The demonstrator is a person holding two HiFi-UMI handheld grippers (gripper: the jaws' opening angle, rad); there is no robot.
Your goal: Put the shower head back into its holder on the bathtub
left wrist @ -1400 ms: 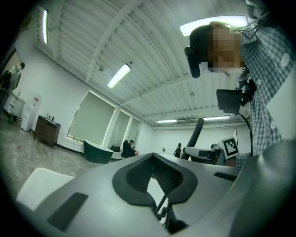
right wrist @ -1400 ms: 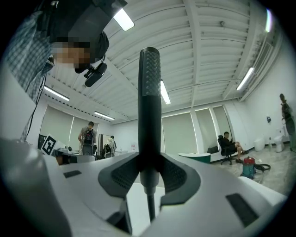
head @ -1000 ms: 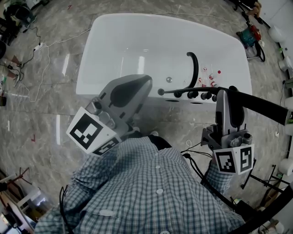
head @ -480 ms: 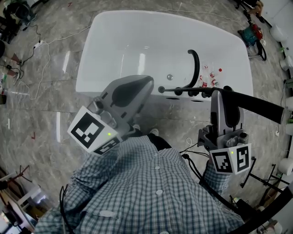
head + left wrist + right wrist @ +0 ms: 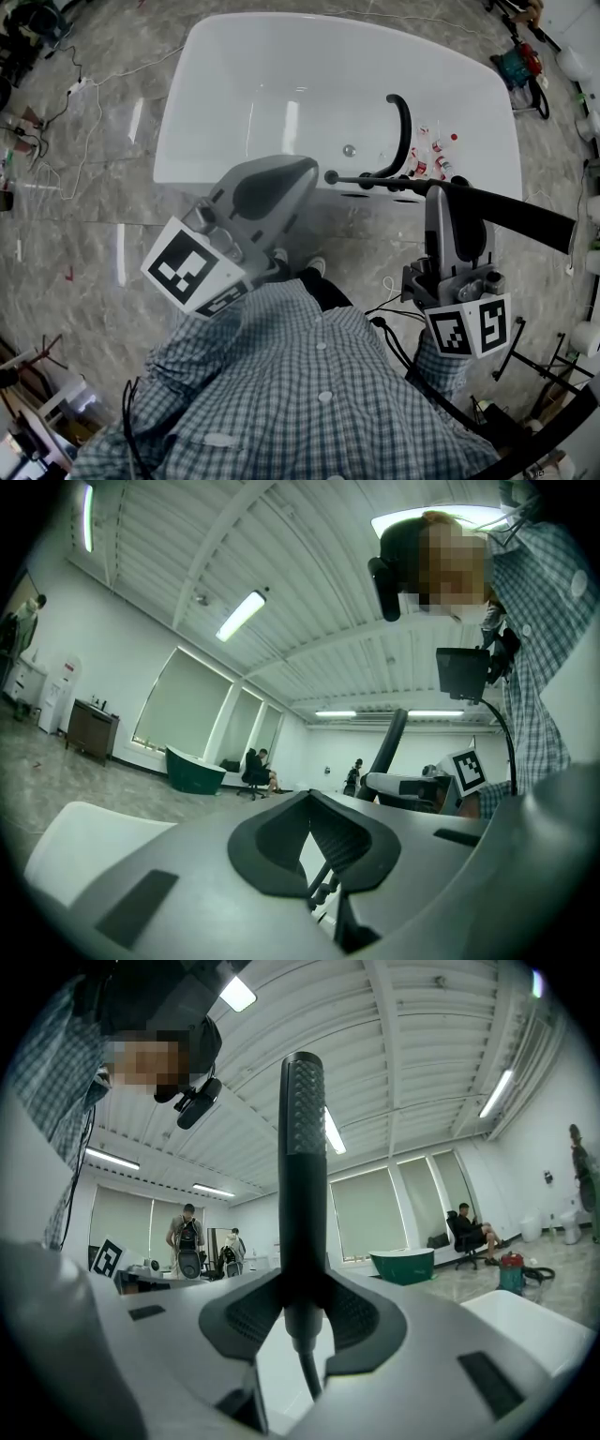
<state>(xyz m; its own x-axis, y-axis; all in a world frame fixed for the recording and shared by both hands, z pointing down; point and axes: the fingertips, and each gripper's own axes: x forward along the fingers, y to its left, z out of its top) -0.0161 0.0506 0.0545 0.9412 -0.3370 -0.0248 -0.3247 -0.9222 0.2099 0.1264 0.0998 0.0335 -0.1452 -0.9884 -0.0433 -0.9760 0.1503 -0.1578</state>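
The white bathtub (image 5: 234,56) fills the top of the head view, with a black arched faucet (image 5: 401,127) and a row of black knobs (image 5: 389,185) on its near rim. My right gripper (image 5: 441,190) is shut on the black shower head (image 5: 511,212), a long stick that reaches out to the right above the floor. In the right gripper view the shower head (image 5: 303,1147) stands upright between the jaws of the right gripper (image 5: 302,1309), its hose hanging below. My left gripper (image 5: 302,167) hovers by the tub's near rim, shut and empty; in its own view the left gripper (image 5: 314,803) points up into the room.
Several small bottles (image 5: 433,156) stand on the tub rim right of the faucet. Cables (image 5: 80,94) trail over the marble floor at the left, and a red and green item (image 5: 517,64) lies at the top right. People and a green tub (image 5: 195,771) are far across the room.
The right gripper has moved slightly left and toward the tub with the shower head in it. The tub sits a little higher in the view. The left gripper has barely shifted.
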